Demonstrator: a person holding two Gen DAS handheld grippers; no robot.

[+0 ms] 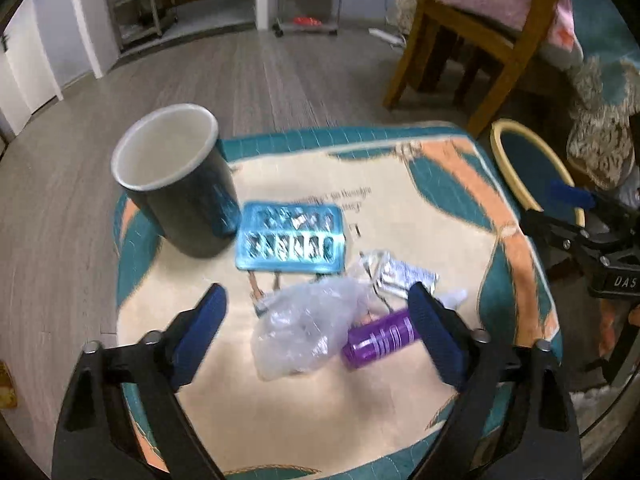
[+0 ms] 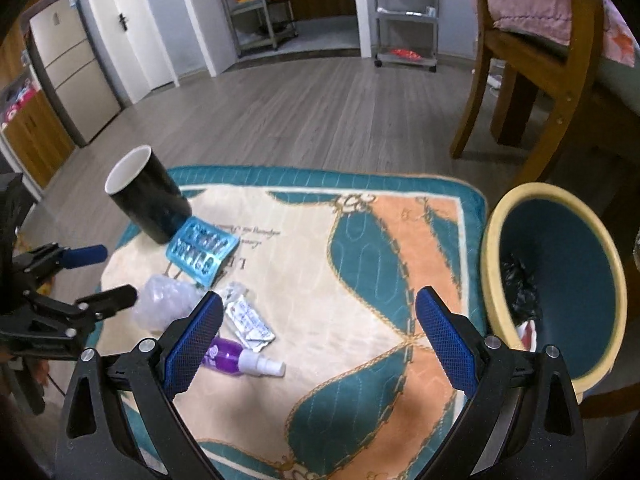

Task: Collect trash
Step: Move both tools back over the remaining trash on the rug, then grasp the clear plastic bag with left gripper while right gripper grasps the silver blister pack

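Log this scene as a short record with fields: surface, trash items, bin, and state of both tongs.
surface: patterned mat on a wood floor
trash items: crumpled clear plastic bag, purple spray bottle lying on its side, foil sachet, blue blister tray
other: black cup, upright, beside the blister tray
bin: round, yellow rim, off the mat's right edge, dark bag inside
left tongs: open, above the plastic bag and bottle, nothing gripped
right tongs: open, empty, over the mat
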